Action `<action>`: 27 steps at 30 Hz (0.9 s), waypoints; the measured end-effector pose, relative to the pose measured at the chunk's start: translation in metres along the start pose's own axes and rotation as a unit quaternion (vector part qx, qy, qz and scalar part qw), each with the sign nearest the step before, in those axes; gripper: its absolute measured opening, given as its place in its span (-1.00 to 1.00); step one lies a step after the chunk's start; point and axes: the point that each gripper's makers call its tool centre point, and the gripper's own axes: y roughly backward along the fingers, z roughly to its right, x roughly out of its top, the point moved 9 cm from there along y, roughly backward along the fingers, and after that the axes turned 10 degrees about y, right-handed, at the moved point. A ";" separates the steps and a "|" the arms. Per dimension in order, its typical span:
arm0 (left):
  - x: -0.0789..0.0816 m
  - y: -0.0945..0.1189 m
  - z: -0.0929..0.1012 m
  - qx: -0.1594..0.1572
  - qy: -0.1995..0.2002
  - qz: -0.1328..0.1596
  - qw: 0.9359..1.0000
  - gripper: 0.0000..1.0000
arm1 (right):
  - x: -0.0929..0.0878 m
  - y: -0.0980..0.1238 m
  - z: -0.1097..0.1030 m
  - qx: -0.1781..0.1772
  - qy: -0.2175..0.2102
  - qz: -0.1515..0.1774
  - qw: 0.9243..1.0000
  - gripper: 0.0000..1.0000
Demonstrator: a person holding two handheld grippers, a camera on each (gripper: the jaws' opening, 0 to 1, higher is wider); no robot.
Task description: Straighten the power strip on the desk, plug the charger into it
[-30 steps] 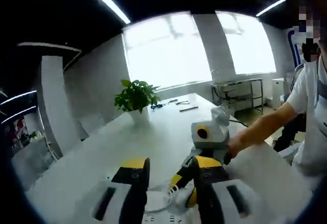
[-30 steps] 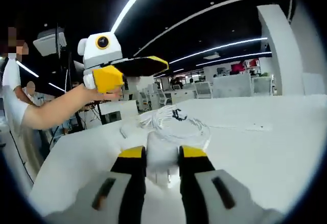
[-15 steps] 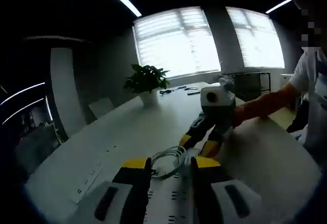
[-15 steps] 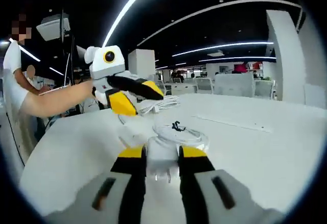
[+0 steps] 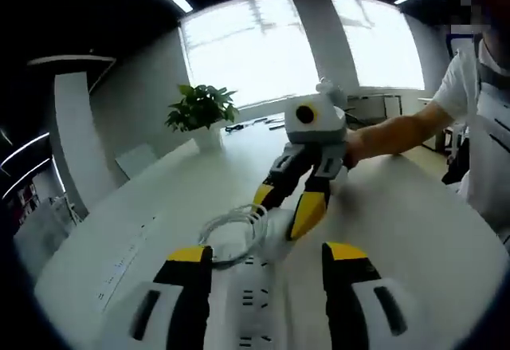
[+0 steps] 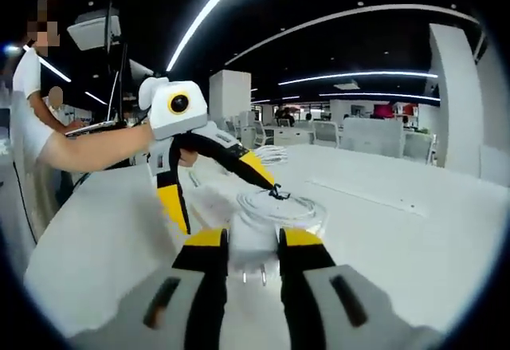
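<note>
While the right tool [image 6: 246,242] pinches the white charger [image 6: 253,246] with its prongs poking down, the left tool [image 5: 259,258] sits spread wide over the near end of the power strip [image 5: 256,330] on the bench [image 5: 398,222]. With nothing holding the strip, it could slide or turn when the charger pushes in. Farther off, the coiled white cable [image 5: 231,230] might snag and tug it crooked.

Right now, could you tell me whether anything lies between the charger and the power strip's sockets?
Nothing visible blocks the sockets. The right tool holds the charger. The power strip lies between the left tool's open jaws, with a coiled white cable at its far end.
</note>
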 end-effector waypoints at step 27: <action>-0.026 -0.035 0.004 -0.030 0.036 0.023 0.999 -0.32 | -0.004 -0.004 -0.004 0.035 0.014 0.030 0.999 -0.52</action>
